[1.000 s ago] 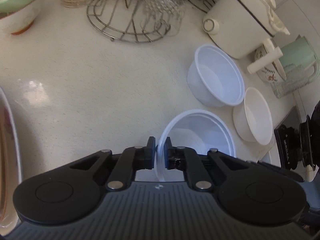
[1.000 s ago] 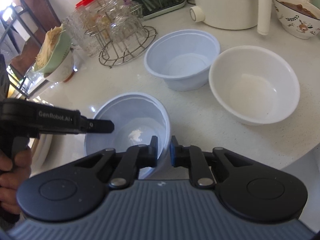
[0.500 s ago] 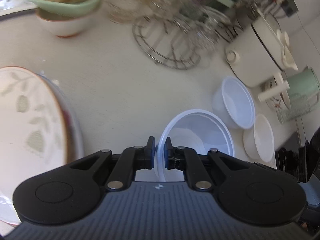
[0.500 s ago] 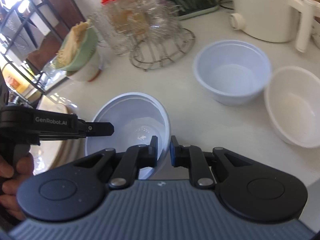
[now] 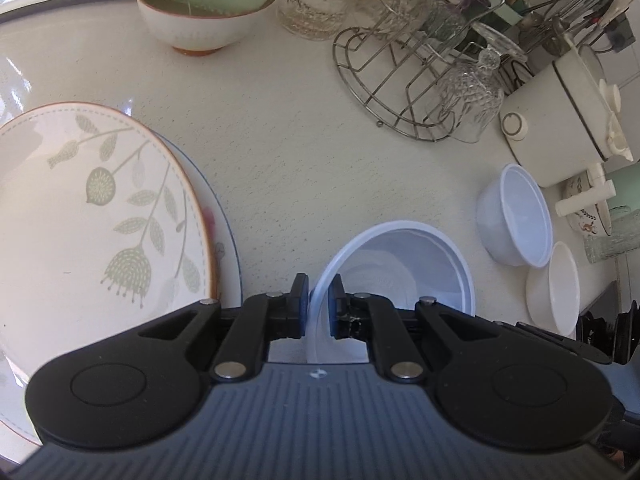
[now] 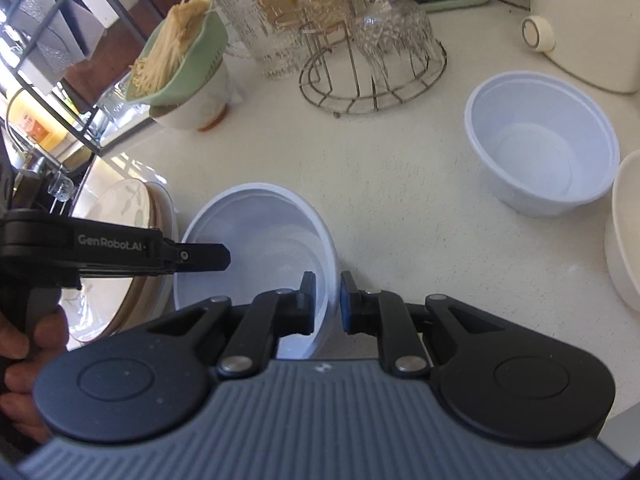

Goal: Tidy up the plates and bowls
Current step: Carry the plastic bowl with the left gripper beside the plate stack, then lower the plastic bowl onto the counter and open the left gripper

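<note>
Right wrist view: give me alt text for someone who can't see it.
Both grippers, right and left, pinch opposite rims of a pale plastic bowl over a speckled counter. Stacked plates sit left; another plastic bowl sits right.

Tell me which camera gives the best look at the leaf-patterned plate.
The left wrist view. There the leaf-patterned plate fills the left side, nearly face-on, its leaves, flower heads and orange rim clear, stacked on another plate. In the right wrist view the plate appears only edge-on and small, partly behind the left gripper.
</note>
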### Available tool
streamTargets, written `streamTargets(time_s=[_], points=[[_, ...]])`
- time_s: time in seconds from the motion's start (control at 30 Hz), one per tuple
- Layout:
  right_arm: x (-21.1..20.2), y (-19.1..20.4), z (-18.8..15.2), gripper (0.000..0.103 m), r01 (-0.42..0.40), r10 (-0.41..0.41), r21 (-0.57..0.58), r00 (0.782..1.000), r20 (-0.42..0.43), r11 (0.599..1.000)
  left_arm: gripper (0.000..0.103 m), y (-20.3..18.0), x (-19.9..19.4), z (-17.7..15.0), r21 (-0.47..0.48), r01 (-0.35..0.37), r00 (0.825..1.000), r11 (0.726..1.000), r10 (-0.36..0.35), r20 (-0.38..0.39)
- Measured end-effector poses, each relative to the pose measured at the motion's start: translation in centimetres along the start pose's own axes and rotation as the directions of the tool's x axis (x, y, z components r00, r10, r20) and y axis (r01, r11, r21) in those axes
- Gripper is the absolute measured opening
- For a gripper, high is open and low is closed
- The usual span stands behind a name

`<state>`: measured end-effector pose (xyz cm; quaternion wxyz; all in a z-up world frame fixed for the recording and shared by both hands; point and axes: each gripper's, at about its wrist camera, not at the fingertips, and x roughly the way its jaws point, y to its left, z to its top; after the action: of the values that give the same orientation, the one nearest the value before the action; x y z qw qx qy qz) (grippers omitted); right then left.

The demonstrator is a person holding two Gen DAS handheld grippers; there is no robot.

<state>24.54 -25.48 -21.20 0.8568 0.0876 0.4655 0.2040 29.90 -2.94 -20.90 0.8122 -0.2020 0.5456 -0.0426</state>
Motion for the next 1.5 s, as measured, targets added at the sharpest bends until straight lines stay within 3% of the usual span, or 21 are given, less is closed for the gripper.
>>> streamTargets(time_s=[0.23, 0.27, 0.4, 0.5, 1.07, 1.5], points=[[0.4, 0.2, -0.5, 0.015, -0.013, 0.013, 0.006, 1.0, -0.008, 1.0, 0.012, 0.4, -0.1, -0.2, -0.026, -0.021, 1.0, 0.999, 0.021, 0.004], [0.4, 0.2, -0.6, 0.016, -0.017, 0.017, 0.009, 1.0, -0.006, 1.0, 0.014, 0.5, -0.1, -0.2, -0.038, -0.026, 1.0, 0.999, 0.026, -0.006], [-0.2, 0.8, -0.7, 0.017, -0.018, 0.019, -0.016, 1.0, 0.023, 1.0, 0.042, 0.4, -1.1, -0.3, -0.045, -0.039, 0.999, 0.998, 0.04, 0.012], [-1.0, 1.1, -0.3, 0.02, -0.021, 0.022, -0.03, 0.999, 0.041, 0.999, 0.046, 0.1, -2.4, -0.4, -0.03, -0.048, 0.998, 0.998, 0.049, 0.047], [-10.6, 3.2, -0.9, 0.02, -0.025, 0.047, -0.102, 0.973, 0.226, 0.995, 0.05, -1.0, -13.1, -4.3, 0.03, -0.072, 0.963, 0.997, 0.061, 0.262], [-14.8, 3.1, -3.8, 0.02, 0.004, 0.013, -0.055, 0.95, 0.313, 0.998, 0.05, -2.9, -15.9, -6.0, 0.074, -0.049, 0.961, 0.996, 0.027, 0.276]])
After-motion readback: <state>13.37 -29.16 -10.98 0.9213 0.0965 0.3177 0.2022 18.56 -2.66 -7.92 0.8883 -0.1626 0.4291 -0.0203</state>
